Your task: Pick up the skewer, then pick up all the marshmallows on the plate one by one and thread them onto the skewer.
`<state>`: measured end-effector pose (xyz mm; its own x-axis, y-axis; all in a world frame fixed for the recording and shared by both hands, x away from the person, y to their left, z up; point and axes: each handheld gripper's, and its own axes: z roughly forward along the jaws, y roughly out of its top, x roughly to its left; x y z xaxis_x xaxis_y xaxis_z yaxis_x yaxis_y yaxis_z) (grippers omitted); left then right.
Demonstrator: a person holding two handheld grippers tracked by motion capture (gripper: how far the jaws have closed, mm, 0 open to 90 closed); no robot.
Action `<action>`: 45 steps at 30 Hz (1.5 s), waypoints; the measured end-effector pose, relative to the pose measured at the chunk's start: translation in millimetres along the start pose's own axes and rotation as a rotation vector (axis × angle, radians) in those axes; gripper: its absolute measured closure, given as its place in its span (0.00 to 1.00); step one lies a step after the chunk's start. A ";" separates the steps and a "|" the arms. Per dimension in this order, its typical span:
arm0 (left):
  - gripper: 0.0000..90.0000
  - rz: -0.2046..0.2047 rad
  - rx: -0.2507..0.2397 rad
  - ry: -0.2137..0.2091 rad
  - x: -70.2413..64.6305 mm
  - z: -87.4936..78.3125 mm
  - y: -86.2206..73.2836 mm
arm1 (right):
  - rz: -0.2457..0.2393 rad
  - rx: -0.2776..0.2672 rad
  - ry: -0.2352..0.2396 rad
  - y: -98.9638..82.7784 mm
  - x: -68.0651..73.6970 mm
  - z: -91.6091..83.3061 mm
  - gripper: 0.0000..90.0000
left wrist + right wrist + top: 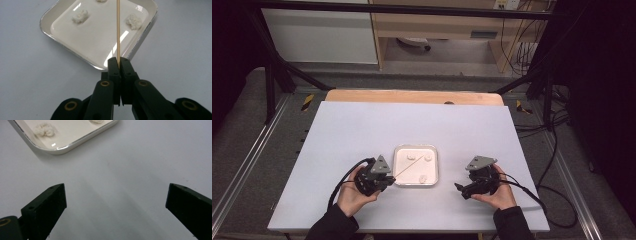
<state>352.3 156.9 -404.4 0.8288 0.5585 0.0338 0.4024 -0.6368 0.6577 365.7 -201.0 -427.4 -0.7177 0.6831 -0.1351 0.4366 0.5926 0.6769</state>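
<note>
A square white tray [415, 146] sits in the middle of the pale table, with three white crumbly lumps in it [428, 157] [423, 177] [410, 156]. My left gripper [388, 179] is at the tray's near left corner, shut on a thin wooden skewer [407, 166] that reaches out over the tray. In the left gripper view the skewer [118, 30] rises straight from the closed jaws [119, 61] between two lumps [80, 16] [133, 21]. My right gripper [461, 191] rests to the right of the tray, open with nothing between its fingers [116, 188]; a tray corner [75, 142] and a lump [45, 130] lie ahead.
The table [362, 125] is a wide pale sheet with a wooden edge [412, 96] at the back. Black frame bars [272, 75] stand beyond its corners. Cables [542, 195] trail off the right side.
</note>
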 end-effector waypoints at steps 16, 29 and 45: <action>0.98 -0.099 -0.091 0.030 10.2 -12.9 -38.6 | 0.106 -0.063 0.046 28.2 6.3 2.3 0.02; 0.98 -0.134 -0.123 0.029 13.6 -16.2 -51.3 | 0.138 -0.123 0.073 53.4 16.1 22.1 0.02; 0.98 -0.169 -0.164 0.036 15.9 -18.4 -56.7 | 0.165 -0.122 0.098 83.0 12.0 51.8 0.09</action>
<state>335.5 211.7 -427.3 0.7392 0.6706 -0.0620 0.4634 -0.4397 0.7694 421.5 -121.5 -410.3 -0.6941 0.7181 0.0513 0.4878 0.4167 0.7671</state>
